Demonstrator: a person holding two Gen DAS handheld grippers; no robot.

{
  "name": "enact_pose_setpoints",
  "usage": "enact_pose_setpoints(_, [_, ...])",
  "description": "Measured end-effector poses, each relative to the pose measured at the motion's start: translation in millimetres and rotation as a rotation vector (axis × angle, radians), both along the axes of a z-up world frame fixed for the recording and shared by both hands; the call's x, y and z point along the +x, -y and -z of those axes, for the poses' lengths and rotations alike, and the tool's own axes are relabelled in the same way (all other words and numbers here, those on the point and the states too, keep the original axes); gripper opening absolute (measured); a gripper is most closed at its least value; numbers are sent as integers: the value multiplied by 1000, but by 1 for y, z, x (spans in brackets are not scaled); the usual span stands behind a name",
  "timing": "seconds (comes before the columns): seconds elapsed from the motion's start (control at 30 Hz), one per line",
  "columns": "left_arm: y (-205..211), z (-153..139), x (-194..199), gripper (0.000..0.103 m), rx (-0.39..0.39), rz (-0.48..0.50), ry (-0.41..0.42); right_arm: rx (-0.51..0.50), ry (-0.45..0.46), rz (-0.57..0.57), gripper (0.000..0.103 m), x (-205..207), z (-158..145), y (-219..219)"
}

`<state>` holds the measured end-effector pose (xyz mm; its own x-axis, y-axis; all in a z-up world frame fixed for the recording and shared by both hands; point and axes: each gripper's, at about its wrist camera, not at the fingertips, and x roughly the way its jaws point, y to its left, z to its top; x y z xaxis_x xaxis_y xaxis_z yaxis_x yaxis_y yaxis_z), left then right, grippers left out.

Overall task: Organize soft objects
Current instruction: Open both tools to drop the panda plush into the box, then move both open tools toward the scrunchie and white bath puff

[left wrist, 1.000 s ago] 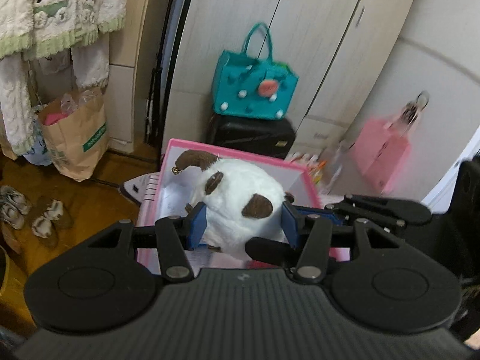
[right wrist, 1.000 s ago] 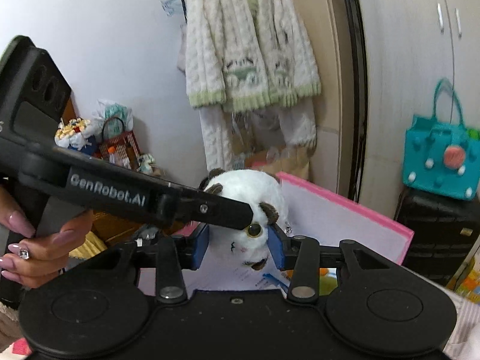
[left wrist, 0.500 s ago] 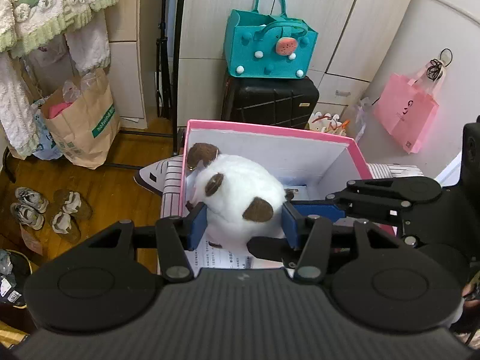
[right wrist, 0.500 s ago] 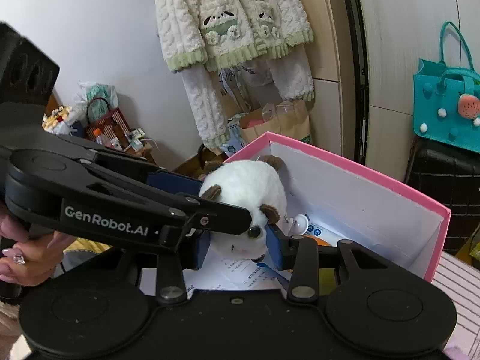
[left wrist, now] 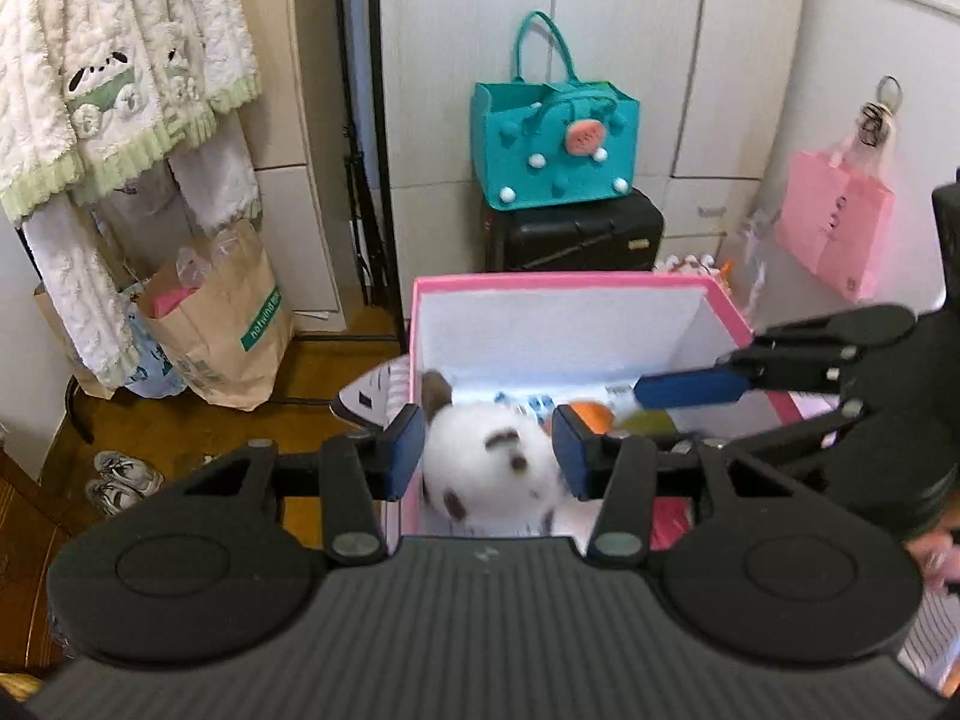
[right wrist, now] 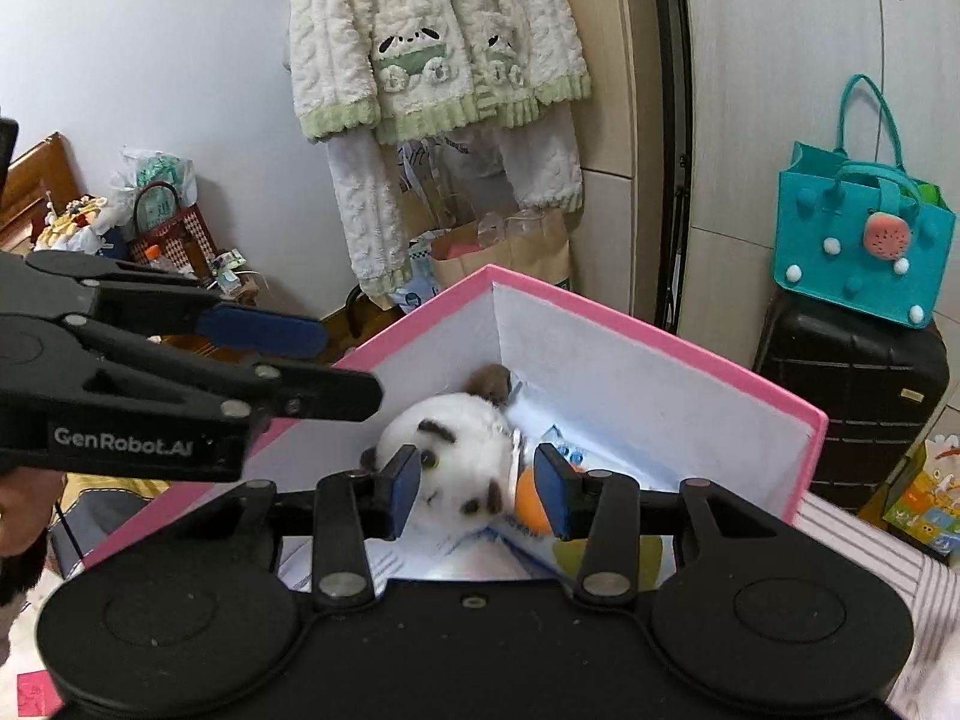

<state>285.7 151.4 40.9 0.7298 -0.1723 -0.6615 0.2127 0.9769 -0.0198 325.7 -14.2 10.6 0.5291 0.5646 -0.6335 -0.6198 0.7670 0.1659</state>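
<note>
A white plush toy [left wrist: 492,468] with brown patches lies inside the pink box [left wrist: 540,282], by its left wall, blurred in the left wrist view. My left gripper [left wrist: 487,450] hovers above it, open, its blue pads clear of the plush. In the right wrist view the plush [right wrist: 456,450] rests in the box's [right wrist: 660,330] corner beyond my right gripper [right wrist: 477,489], which is open too. There the left gripper's fingers [right wrist: 264,324] hang over the box's left rim, away from the toy. The right gripper's fingers [left wrist: 690,387] reach over the box's right side.
An orange ball [right wrist: 531,504] and printed papers lie in the box. A teal felt bag [left wrist: 555,144] sits on a black suitcase [left wrist: 576,234] behind it. A pink bag [left wrist: 834,228] hangs at right, fluffy cream clothes [right wrist: 438,54] and a brown paper bag [left wrist: 216,324] at left.
Both grippers held the plush above the box earlier. Now it has dropped into the box and both have let go, the left gripper drawn back to the left rim.
</note>
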Motion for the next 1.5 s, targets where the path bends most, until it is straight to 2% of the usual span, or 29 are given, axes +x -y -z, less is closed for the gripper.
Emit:
enact_pose_setpoints(0.13, [3,-1,-22,46,39,51,3,-3,0,11,48,-19,-9,12])
enact_pose_setpoints(0.3, [-7,-11,-50,50,-26,134,-28,-52,-41,42,48,-45,-24,21])
enact_pose_setpoints(0.43, [1,-16,-70,53,47,192,-33,-63,-94,56,48,-69,-32,31])
enact_pose_setpoints(0.53, [7,-22,-81,53,63,212,-40,-45,-102,50,48,-88,-35,37])
enact_pose_setpoints(0.73, [18,-34,-111,58,110,261,8,-71,-78,64,48,-117,-39,49])
enact_pose_setpoints(0.83, [29,-37,-115,59,134,275,-20,-62,-50,69,48,-131,-47,58])
enact_pose_setpoints(0.93, [37,-44,-123,60,122,301,-45,-58,-2,80,48,-150,-59,66])
enact_pose_setpoints(1.0, [39,-48,-132,60,113,310,-45,-67,60,78,48,-167,-68,68])
enact_pose_setpoints(1.1, [45,-50,-148,63,129,315,-26,-71,86,75,49,-186,-77,75])
enact_pose_setpoints(1.37, [69,-40,-184,66,134,416,-27,-56,126,67,51,-235,-73,104])
enact_pose_setpoints(1.5, [81,-28,-197,66,106,450,-26,-54,130,111,52,-249,-63,122])
